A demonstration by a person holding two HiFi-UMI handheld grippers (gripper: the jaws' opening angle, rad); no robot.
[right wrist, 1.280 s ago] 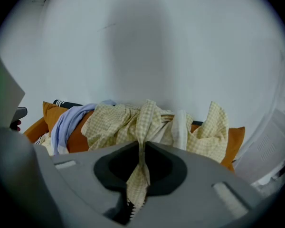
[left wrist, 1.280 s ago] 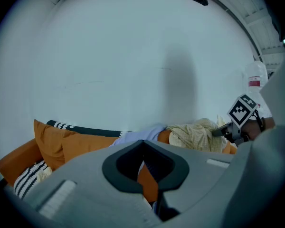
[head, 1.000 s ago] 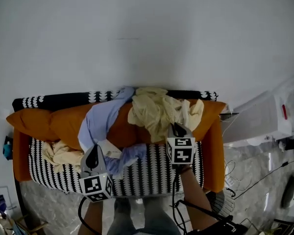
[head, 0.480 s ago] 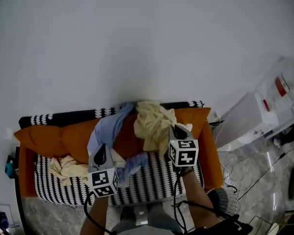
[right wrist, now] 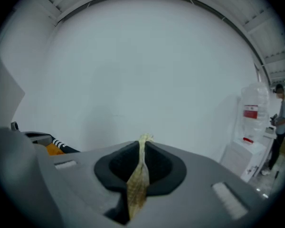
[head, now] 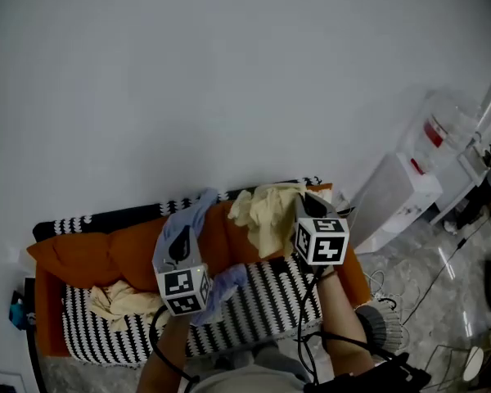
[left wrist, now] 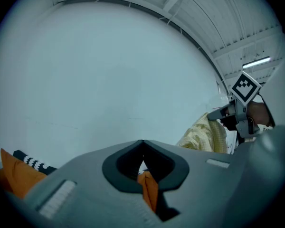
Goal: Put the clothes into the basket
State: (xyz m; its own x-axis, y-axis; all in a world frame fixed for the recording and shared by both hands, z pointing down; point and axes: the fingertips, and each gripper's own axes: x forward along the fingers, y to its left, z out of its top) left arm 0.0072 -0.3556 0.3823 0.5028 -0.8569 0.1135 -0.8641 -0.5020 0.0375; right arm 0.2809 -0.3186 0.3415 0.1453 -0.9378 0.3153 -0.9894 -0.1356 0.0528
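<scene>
My right gripper is shut on a pale yellow garment and holds it up above the orange sofa. A strip of that cloth is pinched between the closed jaws. My left gripper has its jaws closed tip to tip. A light blue shirt runs from the sofa back up to it and hangs beside its marker cube, seemingly in its grip. The left gripper view also shows the yellow garment hanging from the right gripper. No basket is in view.
A cream cloth lies on the striped seat cover at the left. A white water dispenser stands right of the sofa, cables trail on the floor, and a person stands far right. A blank wall rises behind the sofa.
Both grippers have risen. The yellow garment has come up off the sofa back with the right gripper. The blue shirt has been drawn up with the left. The head view swung right.
</scene>
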